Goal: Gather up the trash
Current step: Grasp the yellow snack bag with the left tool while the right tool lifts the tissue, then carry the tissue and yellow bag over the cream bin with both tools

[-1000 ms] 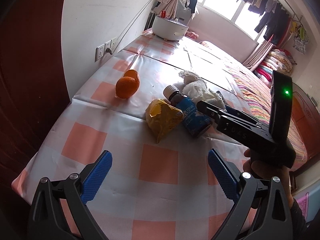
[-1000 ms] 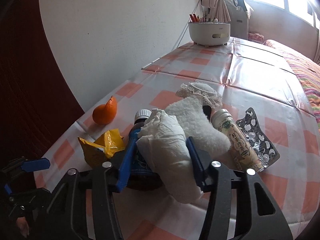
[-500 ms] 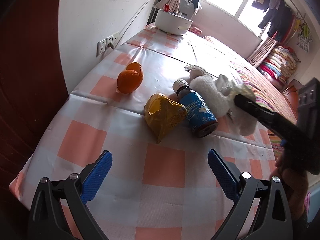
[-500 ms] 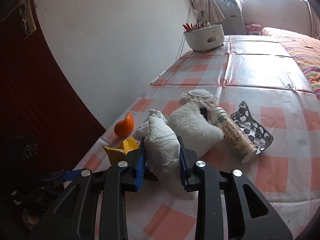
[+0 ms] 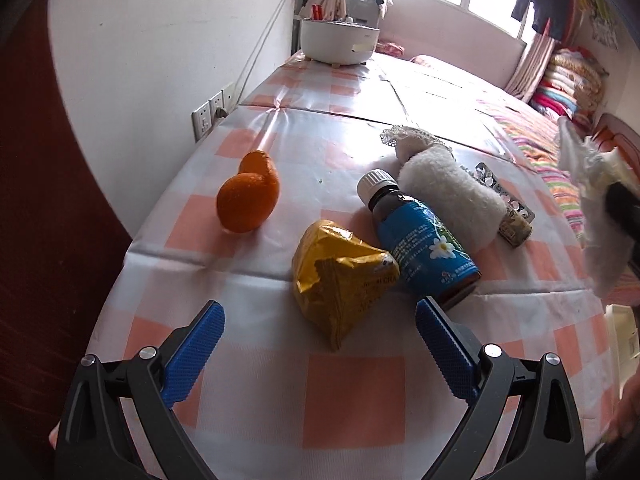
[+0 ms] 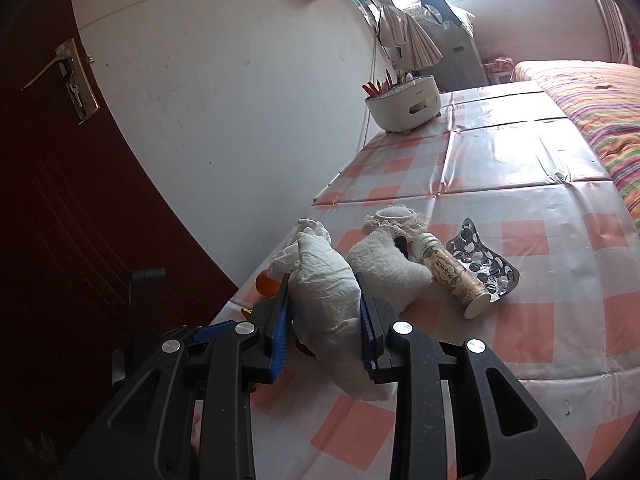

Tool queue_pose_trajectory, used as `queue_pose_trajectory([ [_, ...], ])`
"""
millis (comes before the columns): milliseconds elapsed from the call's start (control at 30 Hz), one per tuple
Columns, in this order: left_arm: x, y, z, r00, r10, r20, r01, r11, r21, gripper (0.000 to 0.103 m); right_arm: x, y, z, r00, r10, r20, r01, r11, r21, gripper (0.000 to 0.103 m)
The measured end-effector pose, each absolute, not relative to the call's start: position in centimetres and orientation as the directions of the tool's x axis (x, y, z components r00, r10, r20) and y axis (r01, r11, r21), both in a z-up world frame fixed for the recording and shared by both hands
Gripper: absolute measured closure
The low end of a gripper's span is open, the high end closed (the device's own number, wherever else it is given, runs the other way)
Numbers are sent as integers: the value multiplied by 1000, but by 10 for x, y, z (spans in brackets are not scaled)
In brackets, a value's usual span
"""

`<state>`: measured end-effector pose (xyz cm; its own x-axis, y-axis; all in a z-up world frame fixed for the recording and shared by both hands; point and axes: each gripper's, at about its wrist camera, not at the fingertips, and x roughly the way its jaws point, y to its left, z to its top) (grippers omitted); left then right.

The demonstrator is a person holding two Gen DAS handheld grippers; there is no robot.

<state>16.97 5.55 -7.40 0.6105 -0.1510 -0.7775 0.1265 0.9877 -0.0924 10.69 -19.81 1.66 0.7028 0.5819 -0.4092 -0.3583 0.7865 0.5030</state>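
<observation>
White crumpled tissue (image 6: 324,276) is squeezed tight in the right gripper (image 6: 325,320), now lifted off the checked table (image 6: 520,184). Only the left view shows the yellow wrapper (image 5: 340,276) lying ahead of the wide-open, empty left gripper (image 5: 320,340), which has moved closer.

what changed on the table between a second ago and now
The right gripper closed on the crumpled white tissue wad and lifted it off the checked tablecloth, away from the blue-labelled brown bottle. The left gripper, open and empty as before, came nearer the crumpled yellow wrapper. The wrapper, bottle, oranges and white plush toy stayed put.
</observation>
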Motion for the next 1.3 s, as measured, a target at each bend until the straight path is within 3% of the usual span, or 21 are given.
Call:
queue_pose_trajectory([
  [300,188,47,-81,600,-195,-776,173,979,-112,10,102,-207,20,718,573,-394,-360,791,495,73],
  [333,188,46,-81,600,-192,-776,172,979,-109,13,100,-209,20,721,574,-389,-359,789,498,73],
  [433,187,46,-83,596,-199,-778,169,978,-120,49,97,-215,22,728,570,-381,-355,789,501,73],
  [1000,149,28,-60,620,-303,-724,210,953,-218,55,61,-261,32,796,507,-330,-304,807,505,73],
  [1300,121,-18,-35,614,-405,-677,332,911,-244,55,27,-317,26,848,416,-328,-216,837,503,73],
])
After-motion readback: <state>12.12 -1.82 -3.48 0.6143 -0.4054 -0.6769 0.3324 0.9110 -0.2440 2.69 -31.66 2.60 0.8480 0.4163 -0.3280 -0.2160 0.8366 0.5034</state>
